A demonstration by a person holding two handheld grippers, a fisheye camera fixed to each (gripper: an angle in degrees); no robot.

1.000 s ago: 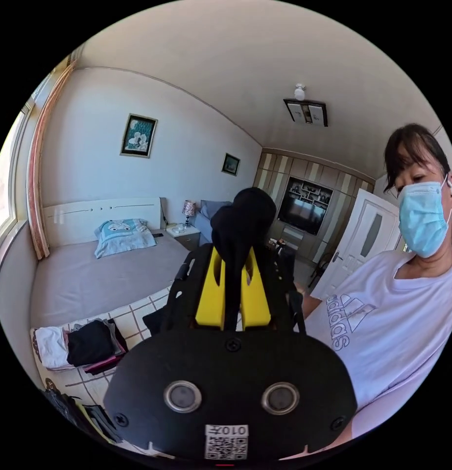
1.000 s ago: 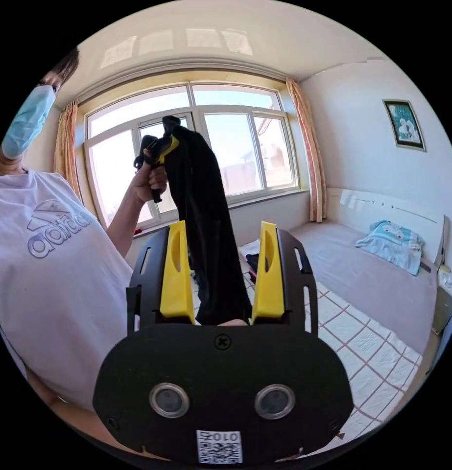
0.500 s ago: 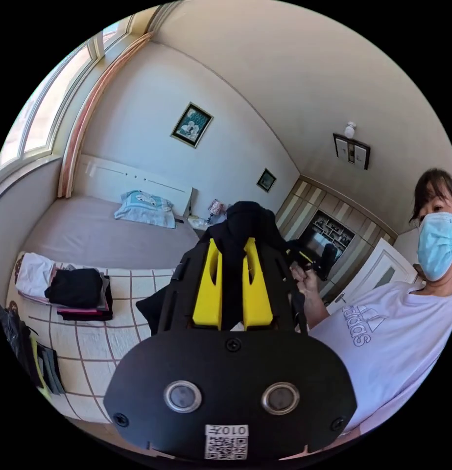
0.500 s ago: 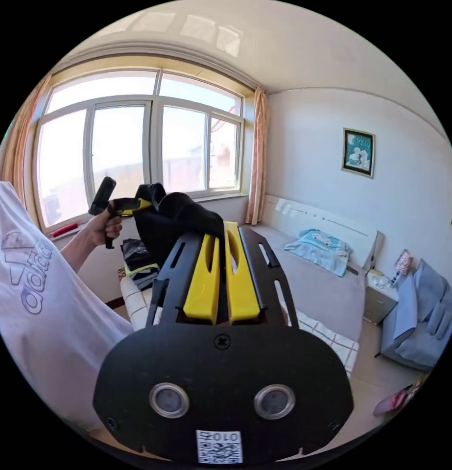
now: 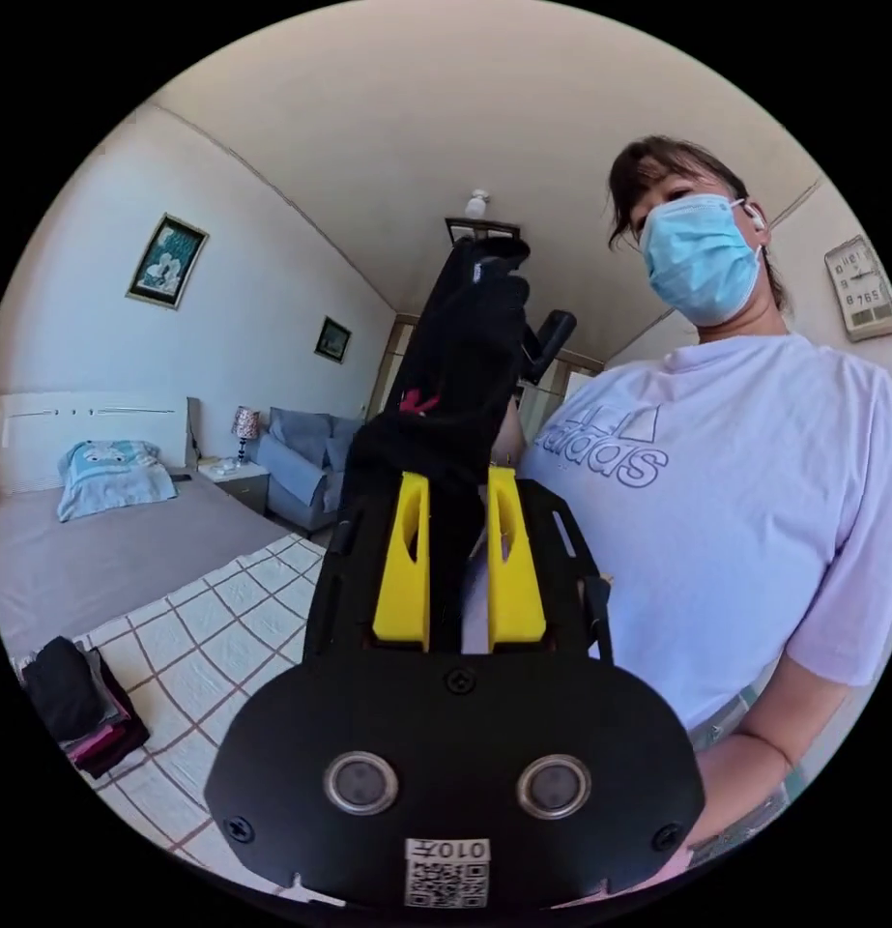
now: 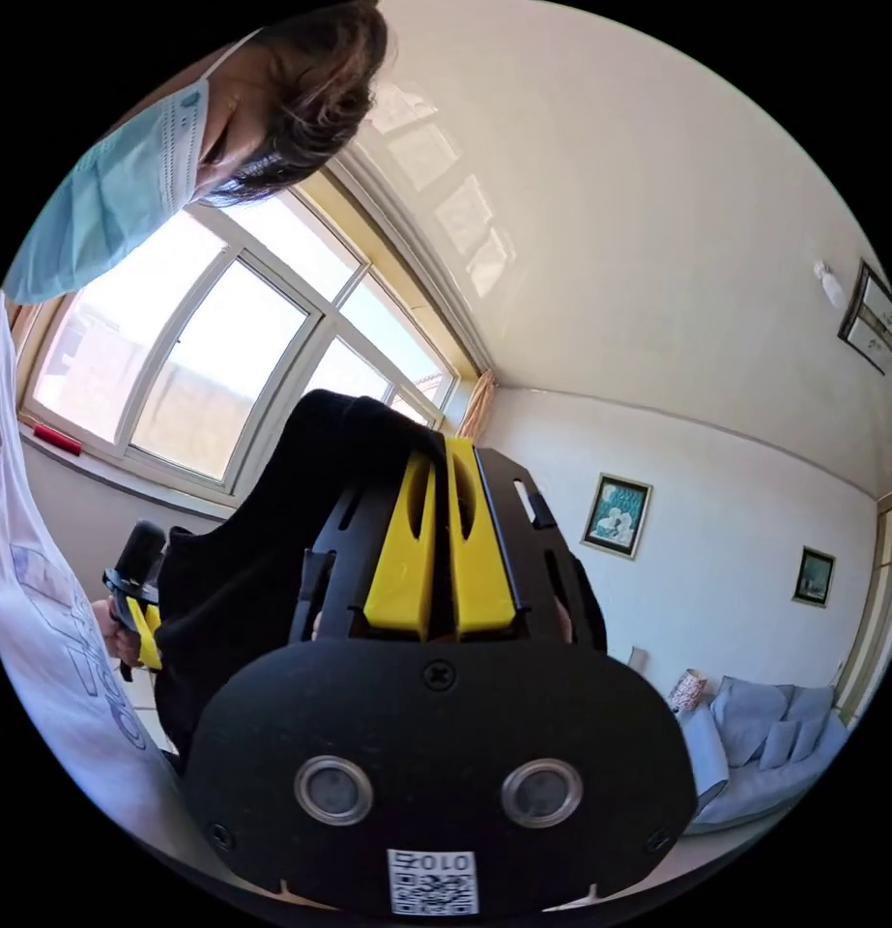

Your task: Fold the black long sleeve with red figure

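Since half a second ago, the black long sleeve [image 5: 462, 367] has gone from slung low between the two tools to stretched steeply upward, with the right gripper [image 6: 444, 483] now raised well above the left gripper [image 5: 457, 527].

Biggest in the left gripper view is the person's white T-shirt [image 5: 716, 522], close behind the tool. Next comes the bed [image 5: 107, 561], its grey sheet running to the white headboard, with a checked quilt [image 5: 223, 638] over the near end. On the quilt's near corner sits a stack of folded clothes [image 5: 73, 701], dark on top. A blue pillow [image 5: 112, 474] lies at the head of the bed, and a grey sofa [image 5: 305, 459] stands beyond the bedside table.

The garment hangs in the air, clear of the bed. The left gripper's yellow jaws are clenched on its lower part, the cloth filling the narrow gap between them. From there the fabric climbs as a bunched black column toward the ceiling, and a small patch of red print [image 5: 418, 401] shows on it partway up.

In the right gripper view, the right gripper's jaws are pressed nearly together, and black cloth spills out past their tips and down the left side. Below, the person's hand [image 6: 117, 633] holds the left gripper's handle by the window [image 6: 204, 367].
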